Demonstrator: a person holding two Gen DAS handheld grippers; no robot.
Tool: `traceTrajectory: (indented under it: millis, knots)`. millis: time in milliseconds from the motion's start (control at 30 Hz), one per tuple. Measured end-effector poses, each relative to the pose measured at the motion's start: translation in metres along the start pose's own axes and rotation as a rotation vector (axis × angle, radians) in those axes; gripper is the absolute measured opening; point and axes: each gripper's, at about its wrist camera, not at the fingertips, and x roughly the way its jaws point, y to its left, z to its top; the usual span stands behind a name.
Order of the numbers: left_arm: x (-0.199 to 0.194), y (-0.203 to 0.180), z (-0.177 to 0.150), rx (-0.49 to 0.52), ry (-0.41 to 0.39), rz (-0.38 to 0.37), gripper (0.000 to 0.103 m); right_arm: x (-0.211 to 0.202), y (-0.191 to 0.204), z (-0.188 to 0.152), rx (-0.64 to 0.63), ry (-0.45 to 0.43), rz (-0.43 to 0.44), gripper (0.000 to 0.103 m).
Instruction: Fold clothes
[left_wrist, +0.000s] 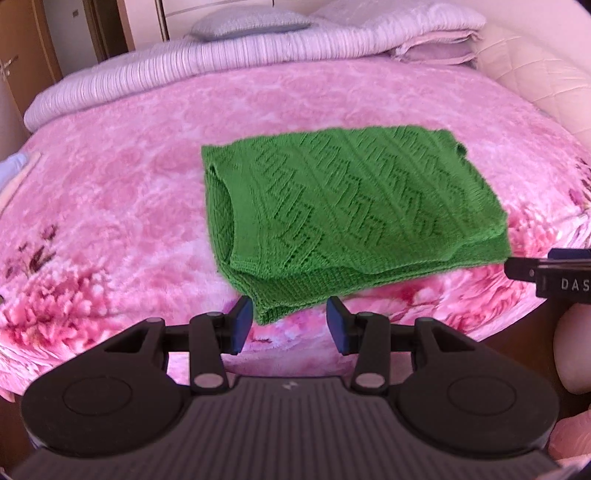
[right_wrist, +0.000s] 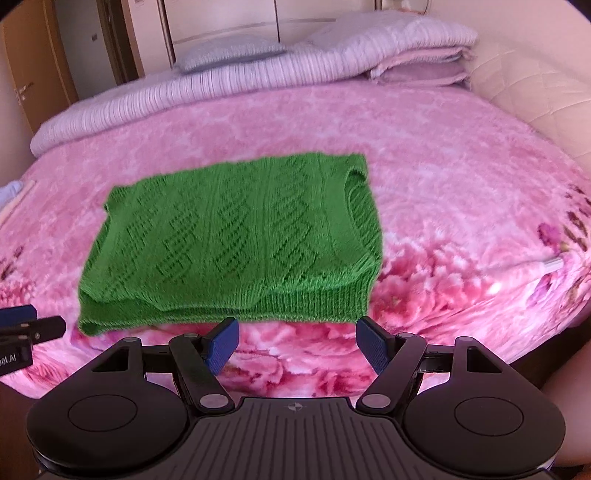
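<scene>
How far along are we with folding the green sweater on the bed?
Looks largely done: the green knit sweater lies on the pink blanket as a compact rectangle with stacked layers along its near edge. Nothing is in hand: left gripper and right gripper are open, just short of it. Left: perhaps tidying edges.

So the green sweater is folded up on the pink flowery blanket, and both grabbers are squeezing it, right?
Not quite. The green knitted sweater is folded on the pink floral blanket, but neither gripper squeezes it. In the right wrist view the right gripper is open just short of the sweater's near edge. In the left wrist view the left gripper is open too, holding nothing.
</scene>
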Motion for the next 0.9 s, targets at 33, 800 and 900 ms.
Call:
traceTrajectory:
  millis: [33, 800, 900]
  knots:
    - [0.005, 0.002, 0.001, -0.006, 0.009, -0.005, 0.04, 0.006, -0.001, 0.0, 0.0, 0.014, 0.0, 0.074]
    - [0.07, 0.078, 0.025, -0.209, -0.015, -0.221, 0.023, 0.105, -0.184, -0.006, 0.902, -0.031, 0.463, 0.048]
    - [0.078, 0.08, 0.026, -0.226, -0.01, -0.235, 0.022, 0.113, -0.186, -0.008, 0.946, -0.031, 0.49, 0.048]
